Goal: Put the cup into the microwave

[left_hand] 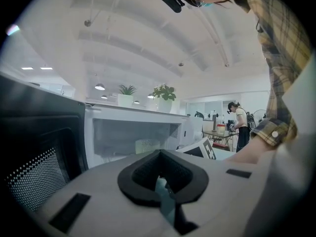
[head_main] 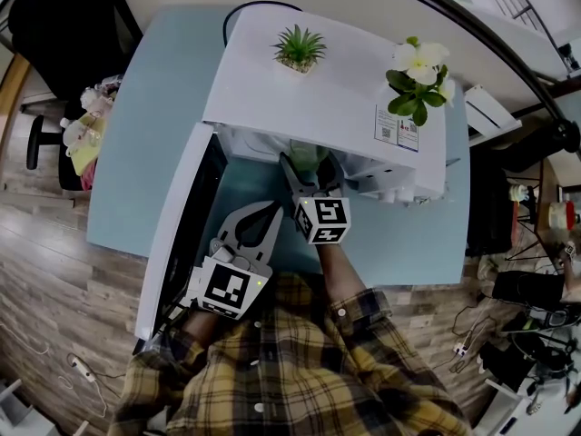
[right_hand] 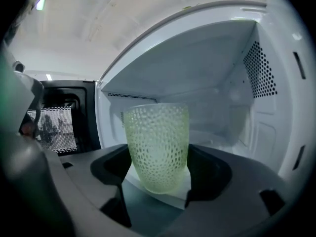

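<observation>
Open-plan office, blue desk (head_main: 127, 162), ceiling lights (left_hand: 99, 87), floor cables (head_main: 472, 330)

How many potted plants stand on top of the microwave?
2: a spiky green plant at the left of the microwave top, a white-flowered plant at its right. None seems hidden.

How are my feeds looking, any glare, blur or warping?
Right gripper view: cup sharp and evenly lit, microwave walls bowed by the lens. Left gripper view: ceiling washed out, door dark at left. Head view: edges curve strongly, no glare on the table.
</observation>
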The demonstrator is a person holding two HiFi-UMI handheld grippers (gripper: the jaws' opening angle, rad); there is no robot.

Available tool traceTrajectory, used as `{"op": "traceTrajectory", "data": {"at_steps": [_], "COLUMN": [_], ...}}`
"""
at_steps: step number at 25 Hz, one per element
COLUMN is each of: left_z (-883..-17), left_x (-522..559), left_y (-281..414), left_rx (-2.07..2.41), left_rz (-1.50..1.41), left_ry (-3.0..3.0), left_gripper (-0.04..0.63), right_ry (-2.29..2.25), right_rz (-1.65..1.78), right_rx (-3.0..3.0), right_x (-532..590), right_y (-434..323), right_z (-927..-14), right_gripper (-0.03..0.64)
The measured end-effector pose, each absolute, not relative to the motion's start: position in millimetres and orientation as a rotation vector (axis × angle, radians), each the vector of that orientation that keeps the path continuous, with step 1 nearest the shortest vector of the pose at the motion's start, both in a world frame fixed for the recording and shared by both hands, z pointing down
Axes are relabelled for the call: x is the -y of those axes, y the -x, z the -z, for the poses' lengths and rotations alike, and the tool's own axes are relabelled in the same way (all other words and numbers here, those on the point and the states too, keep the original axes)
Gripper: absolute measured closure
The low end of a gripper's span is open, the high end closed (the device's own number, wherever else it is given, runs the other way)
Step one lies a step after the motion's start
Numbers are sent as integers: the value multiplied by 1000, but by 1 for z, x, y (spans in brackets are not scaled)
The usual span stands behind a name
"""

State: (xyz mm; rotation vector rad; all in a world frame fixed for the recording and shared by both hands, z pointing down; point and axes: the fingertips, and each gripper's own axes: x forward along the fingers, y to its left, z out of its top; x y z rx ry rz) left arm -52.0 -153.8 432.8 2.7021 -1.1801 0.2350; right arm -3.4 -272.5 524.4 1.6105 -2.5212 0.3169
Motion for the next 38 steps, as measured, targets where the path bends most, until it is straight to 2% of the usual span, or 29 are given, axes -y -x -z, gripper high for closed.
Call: {"op": "traceTrajectory", "data": {"at_steps": [38], "left_z": [-435], "left_x": [152], "left_y": [44], "left_rx": [1116], "left_rz": [-234], "left_ry": [-2714], "left_gripper": [606], "right_ry": [-1689], "right_rz": [-326], "right_rx": [2438], "right_x": [268], "right_y": [-13], "right_z": [-534], "right_gripper": [268]}}
